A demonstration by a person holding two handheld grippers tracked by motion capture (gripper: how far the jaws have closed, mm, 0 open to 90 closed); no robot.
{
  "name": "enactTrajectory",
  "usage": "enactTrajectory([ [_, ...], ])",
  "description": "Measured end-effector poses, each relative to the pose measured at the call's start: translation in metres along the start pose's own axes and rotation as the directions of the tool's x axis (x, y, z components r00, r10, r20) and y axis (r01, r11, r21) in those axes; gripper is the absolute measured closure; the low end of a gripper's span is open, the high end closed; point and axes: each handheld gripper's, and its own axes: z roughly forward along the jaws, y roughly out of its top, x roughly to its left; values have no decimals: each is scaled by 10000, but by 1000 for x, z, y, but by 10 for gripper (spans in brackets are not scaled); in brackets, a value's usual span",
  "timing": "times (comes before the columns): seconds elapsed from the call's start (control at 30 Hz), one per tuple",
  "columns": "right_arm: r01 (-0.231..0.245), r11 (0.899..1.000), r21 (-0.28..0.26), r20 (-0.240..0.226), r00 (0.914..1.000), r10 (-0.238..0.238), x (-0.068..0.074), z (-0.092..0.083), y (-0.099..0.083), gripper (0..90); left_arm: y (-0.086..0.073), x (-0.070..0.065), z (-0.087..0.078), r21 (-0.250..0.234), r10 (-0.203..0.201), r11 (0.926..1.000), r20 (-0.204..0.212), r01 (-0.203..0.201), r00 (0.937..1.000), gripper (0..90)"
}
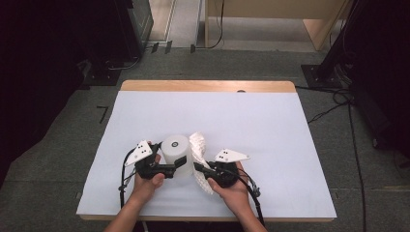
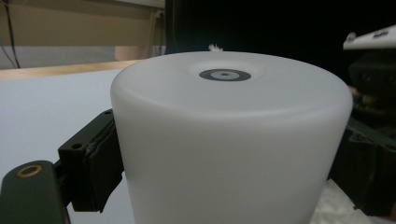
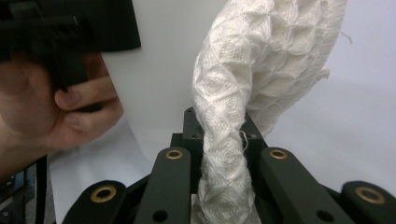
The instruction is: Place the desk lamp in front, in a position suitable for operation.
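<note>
A white frosted cylinder point(image 1: 175, 151) with a small grey ring on its flat top stands near the table's front middle. My left gripper point(image 1: 175, 166) is shut on the cylinder point(image 2: 231, 144), one black pad point(image 2: 100, 161) pressed on each side of it. A white knitted cloth point(image 1: 199, 159) with a waffle pattern drapes against the cylinder's right side. My right gripper point(image 1: 199, 171) is shut on a bunched fold of this cloth point(image 3: 229, 140), which rises between its black fingers point(image 3: 170, 186) and curves away over the cylinder's wall point(image 3: 159, 65).
The white sheet point(image 1: 251, 130) covers the wooden table point(image 1: 208, 86), with free room on all sides of the hands. Dark equipment, stands and cables sit on the floor beyond the table's edges. The person's left hand point(image 3: 56, 116) appears close in the right gripper view.
</note>
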Motion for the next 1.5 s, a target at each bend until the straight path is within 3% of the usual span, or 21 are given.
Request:
enactTrajectory([
  [0.1,120,9999,116,65,9999,-121,2,3,0,798,-2,0,0,144,161,9998,34,-162,9999,90],
  [0.2,111,9996,-248,75,9999,-109,3,-3,4,799,-3,-3,3,446,453,9979,238,-463,9987,90],
  [0.33,348,9939,-1049,62,9994,-343,4,-20,15,799,-7,-10,12,896,944,9915,85,-948,9955,89],
  [0.43,487,9929,-1086,146,9988,-474,3,-23,15,799,-6,-12,16,731,1037,9921,-251,-1017,9943,89],
  [0.5,297,9967,-757,357,9990,-270,-1,-19,7,800,-4,-11,17,492,1290,9909,-882,-1250,9877,88],
  [0.6,102,9978,-654,623,9980,-61,-5,-19,2,799,-4,-8,18,471,1860,9824,-1502,-1808,9710,88],
  [0.67,182,9969,-767,822,9965,-119,-7,-22,3,799,-5,-7,20,538,1951,9805,-1609,-1888,9675,88],
  [0.73,10,9962,-868,804,9967,61,-10,-25,4,799,-11,-5,25,1015,2108,9757,-1915,-1943,9586,88],
  [0.9,-208,9971,-730,788,9965,266,-16,-24,-1,798,-12,-8,22,1168,2280,9712,-2044,-2075,9520,86],
  [0.97,-243,9971,-723,742,9968,296,-17,-23,-1,798,-13,-13,21,1140,2206,9739,-2723,-1963,9366,32],
  [1.07,-253,9964,-812,706,9970,311,-17,-23,1,798,-18,-18,18,879,1613,9863,-3290,-1399,9305,0],
  [1.13,-283,9960,-850,663,9972,340,-17,-24,1,797,-20,-25,20,908,1482,9883,-3861,-1224,9105,0],
  [1.17,-290,9961,-837,659,9972,346,-18,-24,1,797,-20,-29,23,1027,1443,9885,-4176,-1112,8971,0],
  [1.2,-310,9963,-802,667,9971,364,-18,-24,0,797,-20,-29,23,1027,1443,9885,-4176,-1112,8971,0],
  [1.23,-319,9966,-758,693,9969,371,-18,-23,0,797,-20,-37,30,1356,1562,9852,-4601,-1047,8740,28],
  [1.27,-337,9967,-743,715,9967,390,-18,-23,0,797,-19,-38,32,1466,1654,9832,-4651,-1085,8697,62],
  [1.33,-341,9970,-692,670,9970,388,-18,-21,0,797,-19,-38,32,1501,1696,9824,-4680,-1111,8673,81],
  [1.37,-323,9971,-692,687,9970,371,-18,-20,0,796,-18,-36,30,1465,1569,9841,-4519,-1004,8782,84],
  [1.4,-323,9971,-692,687,9970,371,-18,-20,0,796,-18,-36,30,1465,1569,9841,-4519,-1004,8782,86],
  [1.47,-365,9980,-518,647,9971,399,-20,-15,-2,796,-17,-30,25,1365,1414,9865,-4355,-901,8890,88],
  [1.5,-401,9981,-468,649,9970,431,-19,-13,-2,796,-15,-28,21,1157,1212,9901,-4185,-795,9001,88],
])
